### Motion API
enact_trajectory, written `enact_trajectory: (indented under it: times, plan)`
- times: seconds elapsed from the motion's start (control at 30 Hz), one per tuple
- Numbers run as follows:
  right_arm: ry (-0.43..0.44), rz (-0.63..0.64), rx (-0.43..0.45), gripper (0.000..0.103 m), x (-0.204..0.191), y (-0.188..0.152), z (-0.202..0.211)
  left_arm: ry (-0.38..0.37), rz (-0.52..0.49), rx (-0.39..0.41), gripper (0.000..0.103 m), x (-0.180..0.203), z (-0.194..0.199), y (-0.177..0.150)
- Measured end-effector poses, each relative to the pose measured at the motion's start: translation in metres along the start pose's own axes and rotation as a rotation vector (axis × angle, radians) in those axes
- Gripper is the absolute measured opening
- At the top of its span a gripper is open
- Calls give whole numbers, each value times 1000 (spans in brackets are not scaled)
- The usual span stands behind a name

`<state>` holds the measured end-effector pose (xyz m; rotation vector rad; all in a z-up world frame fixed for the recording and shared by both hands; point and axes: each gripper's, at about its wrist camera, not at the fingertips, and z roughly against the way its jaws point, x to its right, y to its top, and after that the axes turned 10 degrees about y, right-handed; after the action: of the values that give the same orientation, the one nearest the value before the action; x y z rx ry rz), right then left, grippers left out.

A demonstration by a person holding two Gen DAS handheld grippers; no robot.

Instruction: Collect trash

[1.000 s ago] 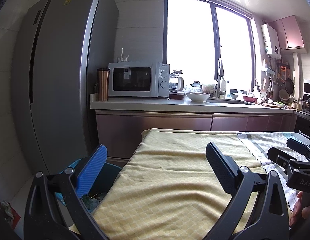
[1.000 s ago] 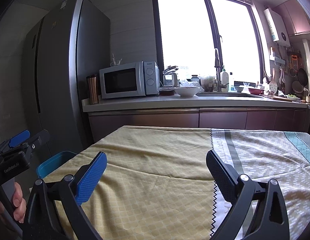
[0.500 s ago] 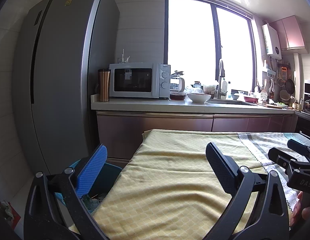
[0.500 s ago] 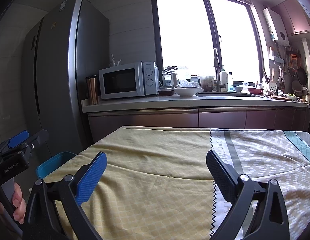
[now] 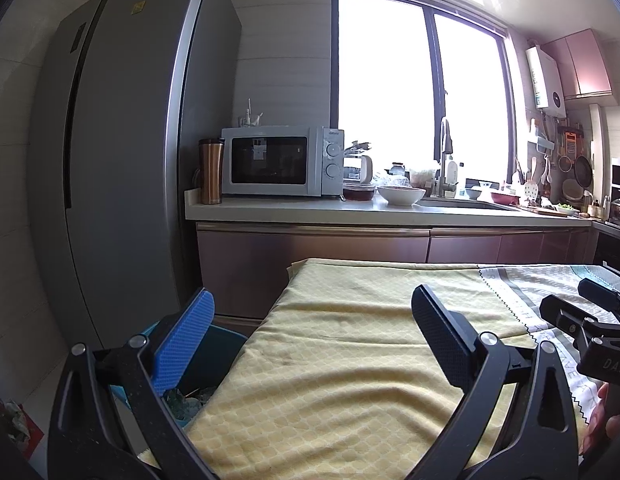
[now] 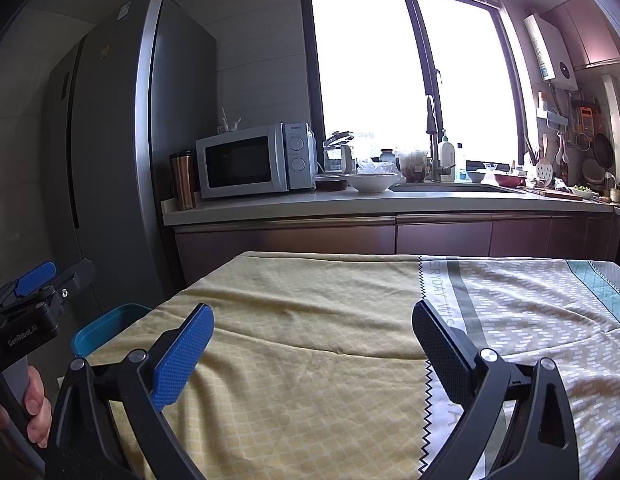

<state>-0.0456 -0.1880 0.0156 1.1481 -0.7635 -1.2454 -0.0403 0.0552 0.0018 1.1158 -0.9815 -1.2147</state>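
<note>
Far left in my left wrist view: red bag with crumpled stuff on the floor at the frame edge, then tall grey fridge. Below it the blue trash bin sits on the floor, tucked against the table's left edge, crumpled trash visible inside under my blue finger pad. My left gripper hangs with jaws spread wide, nothing between them, straddling the left edge of the yellow tablecloth. Cloth surface under it is bare, just wrinkles. There's a floor gap between the table's far edge and the cabinet fronts. Countertop above: copper tumbler, microwave, white bowl, sink faucet. At right, patterned grey-white cloth section meets the yellow one along a zigzag seam; my right gripper's body pokes in there, above the cloth.

Right wrist view: my left hand on its handle at far left, bin rim showing past the table corner. Right gripper also wide apart, empty, over the seam. Cloth is bare through to the far edge. Teal stripe at far right edge.
</note>
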Motion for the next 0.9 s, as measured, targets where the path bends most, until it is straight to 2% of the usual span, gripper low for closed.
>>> enact_trajectory:
  times: [0.9]
  plan:
    - [-7,-18,8,96,2,-2,1,11,1,-9,97,-1,-1,1]
